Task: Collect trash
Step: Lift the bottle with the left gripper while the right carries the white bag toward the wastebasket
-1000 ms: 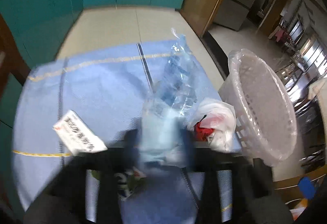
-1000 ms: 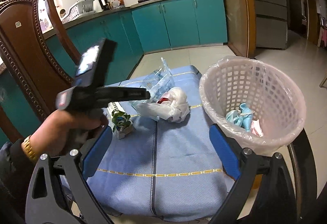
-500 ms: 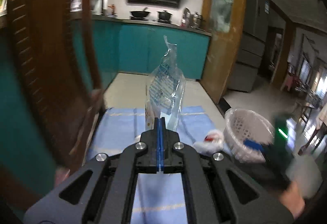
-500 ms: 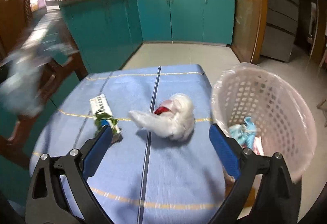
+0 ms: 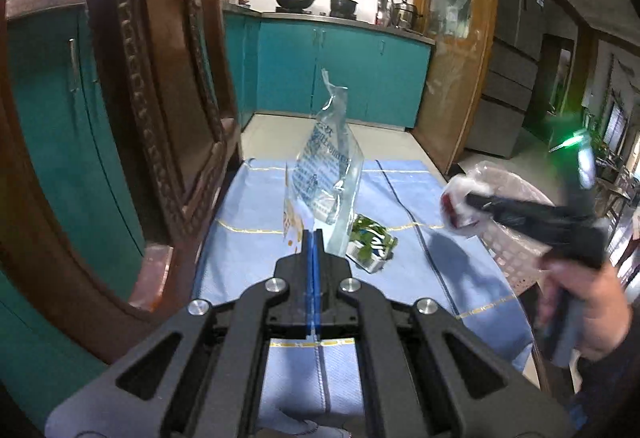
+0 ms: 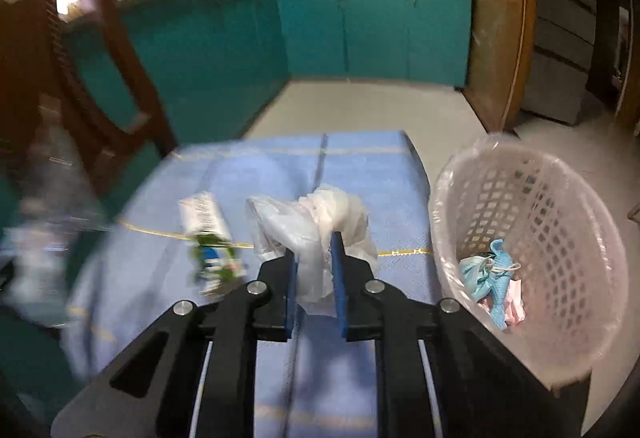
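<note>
The left tool [image 5: 312, 238] is clenched tight on the lower edge of a clear plastic bag printed with blue text [image 5: 328, 174], which stands upright above its blue pads, lifted over the tabletop covered in a light blue cloth with thin yellow lines [image 5: 248, 238]. The right tool [image 6: 314, 258] has just been closing, and its blue pads now grasp a crumpled white plastic bag [image 6: 312, 234]; in the left view a red patch shows in that bag, held just beside the rim of the pale pink plastic lattice basket lined with a clear bag [image 6: 552, 234]. The basket stands at the tabletop's right edge, with light blue and pink trash [image 6: 494, 280] in its bottom. A small white carton with green leaf print [image 5: 372, 248] lies on the cloth between the two tools. A dark carved wooden chair [image 5: 160, 118] stands at the left.
</note>
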A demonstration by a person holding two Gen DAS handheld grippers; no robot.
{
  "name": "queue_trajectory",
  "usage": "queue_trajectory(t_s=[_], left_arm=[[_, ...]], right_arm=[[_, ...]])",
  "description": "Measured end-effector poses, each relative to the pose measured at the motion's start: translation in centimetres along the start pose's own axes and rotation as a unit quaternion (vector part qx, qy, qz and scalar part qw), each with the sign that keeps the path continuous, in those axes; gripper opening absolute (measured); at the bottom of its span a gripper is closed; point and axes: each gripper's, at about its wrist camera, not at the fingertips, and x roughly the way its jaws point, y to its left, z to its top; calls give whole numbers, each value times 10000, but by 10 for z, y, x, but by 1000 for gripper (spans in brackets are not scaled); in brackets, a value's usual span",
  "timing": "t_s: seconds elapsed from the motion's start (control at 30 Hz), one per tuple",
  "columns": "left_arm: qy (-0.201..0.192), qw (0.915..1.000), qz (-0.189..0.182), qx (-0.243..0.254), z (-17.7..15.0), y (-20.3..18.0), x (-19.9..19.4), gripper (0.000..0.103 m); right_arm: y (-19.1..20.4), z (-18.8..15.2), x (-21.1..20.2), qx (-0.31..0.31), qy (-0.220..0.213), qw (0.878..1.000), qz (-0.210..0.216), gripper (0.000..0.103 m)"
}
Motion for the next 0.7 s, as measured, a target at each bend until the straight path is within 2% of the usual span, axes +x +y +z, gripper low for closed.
queue_trajectory(t_s=[0.13,0.2,0.33,0.7], left_arm=[[38,10000,-44,21,-3,-3,1,1],[141,9999,-40,-11,-3,-1,6,1],[296,9995,-94,-82,-6,-5,8,1],[384,9993,-38,7,-8,-11,14,1]], right_arm=[[6,-19,-64,96,-397,9985,376,16],[6,-32,-79,146,-488,9977,449,16],[14,-48,-82,93,-423,9981,443,16],[25,-53,-80,-100,-318,9986,405,16]])
